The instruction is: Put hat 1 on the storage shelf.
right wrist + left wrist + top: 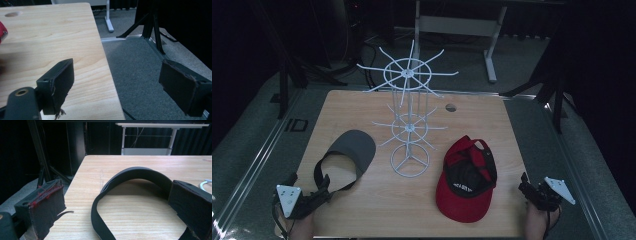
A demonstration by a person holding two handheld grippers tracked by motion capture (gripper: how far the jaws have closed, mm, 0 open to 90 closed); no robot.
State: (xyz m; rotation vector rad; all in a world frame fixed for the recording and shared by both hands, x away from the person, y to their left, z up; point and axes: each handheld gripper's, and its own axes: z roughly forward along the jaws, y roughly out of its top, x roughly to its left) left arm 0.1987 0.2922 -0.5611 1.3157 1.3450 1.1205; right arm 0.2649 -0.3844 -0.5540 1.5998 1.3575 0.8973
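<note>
The grey sun visor with its black elastic headband lies brim-down on the left half of the light wooden table, just left of the white wire display rack; my left hand-held gripper sits at the near left corner with its jaws spread wide, and in the left gripper view the black band curves between them, not yet pinched; nothing is held. My right hand-held gripper hangs off the table's right edge, jaws also wide and empty, one jaw over the wood and the other over the grey floor; the red baseball cap with the black lining rests upside-down near it, well apart from the visor.

What worries me most is the band; it is thin, soft and lies nearly flat, so if I close too high I judge the pads will meet on air, and if I come in too low the lower jaw may scrape the wood and shove the visor toward the rack's round base. A grip on one strand alone could let the visor swing and twist, making it hard to hook over a thin wire arm; the rack looks light, so a snagged brim might tip it. On the right, reaching in blind across the edge risks nudging the cap off its crown.
</note>
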